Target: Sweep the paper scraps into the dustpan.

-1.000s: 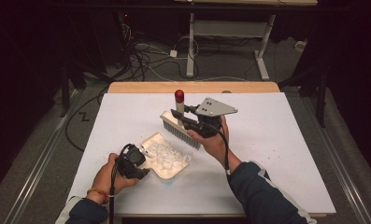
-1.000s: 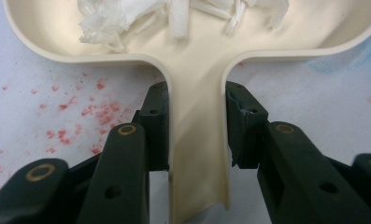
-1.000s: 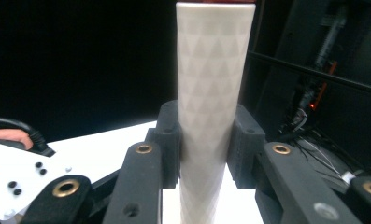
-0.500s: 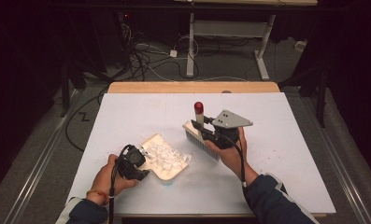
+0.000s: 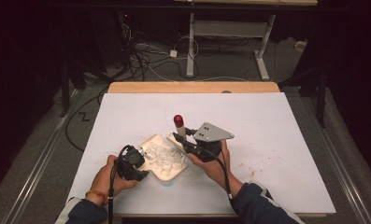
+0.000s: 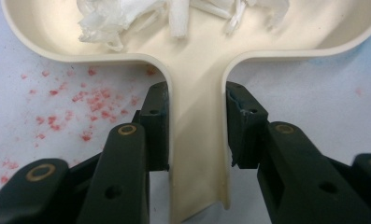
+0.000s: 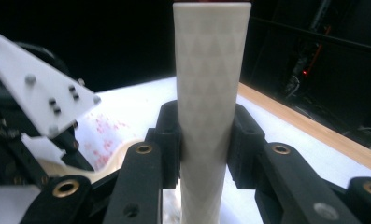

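left gripper [image 6: 195,126] clamped on cream dustpan [image 6: 195,70] handle, white scraps [image 6: 108,21] inside, right gripper [image 7: 204,135] gripping upright brush handle [image 7: 211,93], white table [image 5: 276,135]

The cream dustpan [image 6: 197,140] lies flat, handle between the left fingers [image 6: 157,126], holding white scraps [image 5: 163,156]. The red-tipped brush [image 7: 209,107] stands upright between the right fingers [image 7: 171,140].

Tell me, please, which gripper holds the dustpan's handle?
The left gripper, clamped on the cream dustpan handle; the right gripper grips the brush.
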The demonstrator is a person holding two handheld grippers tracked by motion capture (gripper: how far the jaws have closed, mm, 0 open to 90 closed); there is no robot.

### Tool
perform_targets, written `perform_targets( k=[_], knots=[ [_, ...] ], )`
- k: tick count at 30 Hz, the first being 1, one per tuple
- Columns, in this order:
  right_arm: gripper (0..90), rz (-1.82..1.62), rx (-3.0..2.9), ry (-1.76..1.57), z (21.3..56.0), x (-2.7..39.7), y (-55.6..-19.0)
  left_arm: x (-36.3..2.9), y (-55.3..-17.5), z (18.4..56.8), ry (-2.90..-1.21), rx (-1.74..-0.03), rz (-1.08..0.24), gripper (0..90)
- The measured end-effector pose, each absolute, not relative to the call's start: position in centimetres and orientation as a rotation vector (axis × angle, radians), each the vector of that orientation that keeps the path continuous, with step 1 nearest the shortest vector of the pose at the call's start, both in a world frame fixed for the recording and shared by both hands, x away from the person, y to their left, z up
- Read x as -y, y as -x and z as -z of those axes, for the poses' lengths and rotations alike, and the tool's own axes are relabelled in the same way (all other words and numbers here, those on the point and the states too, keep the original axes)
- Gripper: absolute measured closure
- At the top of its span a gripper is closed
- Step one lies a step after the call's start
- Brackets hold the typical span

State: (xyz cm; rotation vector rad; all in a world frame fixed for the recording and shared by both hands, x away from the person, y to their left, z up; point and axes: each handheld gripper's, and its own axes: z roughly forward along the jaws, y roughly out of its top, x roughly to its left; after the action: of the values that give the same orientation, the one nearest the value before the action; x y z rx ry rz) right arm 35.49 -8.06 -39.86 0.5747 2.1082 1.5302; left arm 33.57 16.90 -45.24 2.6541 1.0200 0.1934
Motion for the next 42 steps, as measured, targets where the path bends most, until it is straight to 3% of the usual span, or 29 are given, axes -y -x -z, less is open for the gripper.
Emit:
perform_targets(
  k=[7, 22, 32, 42],
  knots=[
    [70.4, -1.579, -2.124, -0.527, 39.5, 6.2, -35.4, -17.0, -33.5, 45.2, -2.65, -1.017, -0.194, 63.1],
    [70.3, -1.631, -2.066, -0.536, 37.4, 8.7, -35.3, -17.0, -33.5, 45.3, -2.648, -1.022, -0.187, 63.1],
    [70.3, -1.529, -2.051, -0.548, 37.4, 9.3, -39.3, -17.7, -33.6, 44.7, -2.656, -1.014, -0.158, 63.2],
    [70.3, -1.438, -2.05, -0.496, 38.8, 6.9, -43.3, -19.2, -33.7, 44.6, -2.668, -1.014, -0.15, 63.4]
  ],
)
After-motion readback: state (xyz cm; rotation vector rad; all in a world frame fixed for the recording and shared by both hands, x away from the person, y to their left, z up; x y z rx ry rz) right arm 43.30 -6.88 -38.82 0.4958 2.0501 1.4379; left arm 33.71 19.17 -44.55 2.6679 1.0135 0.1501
